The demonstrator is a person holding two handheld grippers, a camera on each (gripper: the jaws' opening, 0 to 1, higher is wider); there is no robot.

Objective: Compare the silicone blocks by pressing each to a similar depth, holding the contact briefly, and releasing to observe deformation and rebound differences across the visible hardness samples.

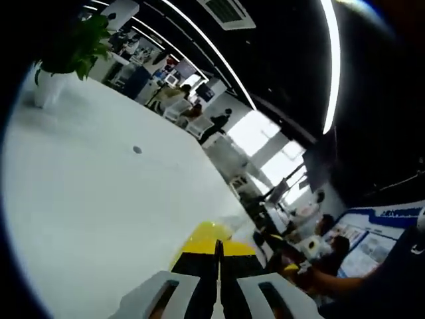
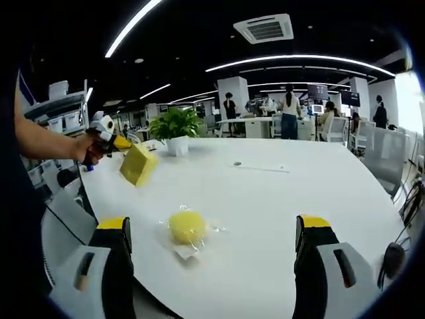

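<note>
In the right gripper view, the right gripper [image 2: 211, 242] rises from the bottom of the frame with its two jaws spread wide, one at lower left and one at lower right, each tipped with yellow and black. They grip nothing. Between them, a little left of centre, a round yellow silicone block [image 2: 187, 227] lies on the white table [image 2: 279, 193], sitting on a scrap of clear wrapping [image 2: 189, 249]. It is apart from both jaws, nearer the left one.

Further out, at the left of the frame, a person's hand [image 2: 89, 147] holds the left gripper [image 2: 123, 143] above the table's far left edge. Its jaws are closed on a square yellow silicone block [image 2: 138, 165], which hangs tilted in the air, clear of the tabletop. Behind it, a potted plant [image 2: 175, 127] stands on the table. People stand and sit at desks in the background under long ceiling lights.

In the left gripper view, the left gripper [image 1: 218, 256] comes up from the bottom centre, jaws drawn narrow with only a thin slit between them. A bit of the same yellow block [image 1: 211, 232] shows just past the jaw tips. The white table [image 1: 99, 193] spreads across the left half, with the potted plant [image 1: 70, 50] at upper left.
</note>
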